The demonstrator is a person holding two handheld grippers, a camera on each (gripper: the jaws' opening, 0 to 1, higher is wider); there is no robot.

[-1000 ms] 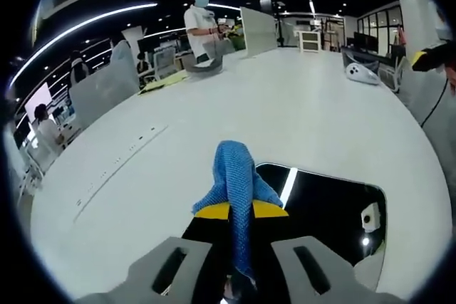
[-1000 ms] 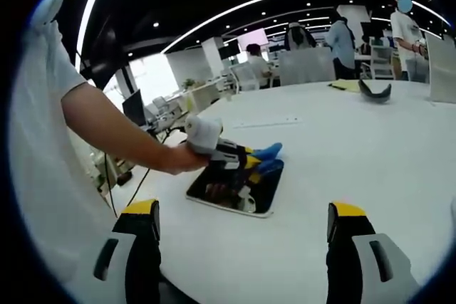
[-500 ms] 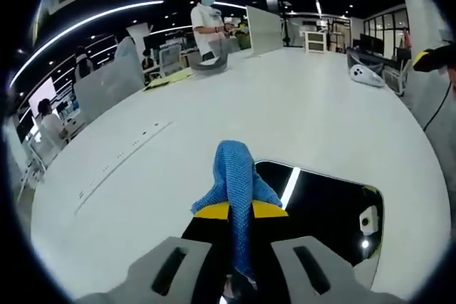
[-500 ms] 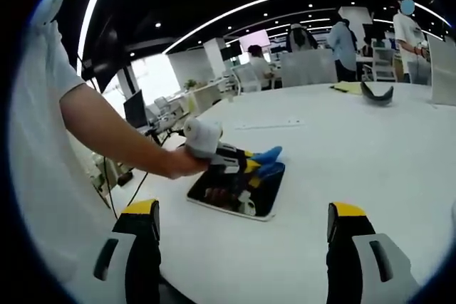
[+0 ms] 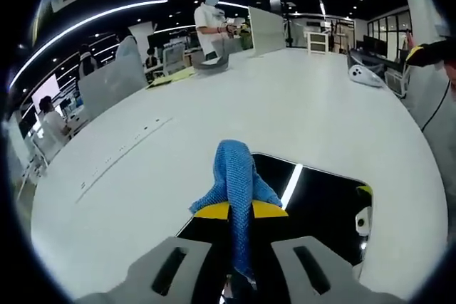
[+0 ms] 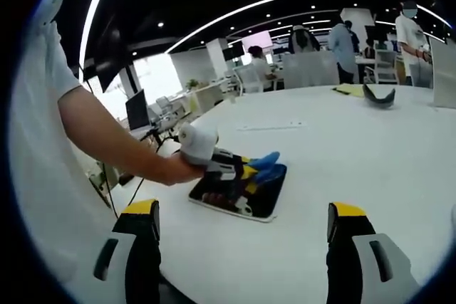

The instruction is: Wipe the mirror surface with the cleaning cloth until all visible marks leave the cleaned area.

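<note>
Mirror (image 5: 320, 194) lies flat on the white desk (image 5: 214, 133), dark glass up, so the cloth can be dragged over it. Left gripper (image 5: 242, 208) clamps the blue cleaning cloth (image 5: 235, 183), its loose end hanging past the yellow tips at the mirror's near edge. From the side, the right gripper view shows the person's hand (image 6: 174, 169) steering the left gripper low over the mirror. Right gripper (image 6: 242, 229) waits nearby, spread and empty.

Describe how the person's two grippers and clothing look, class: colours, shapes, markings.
Both grippers have light grey jaws with dark slots and yellow tips: the left gripper, the right gripper. The left one carries a rounded white housing. The person wears a white short sleeve.
</note>
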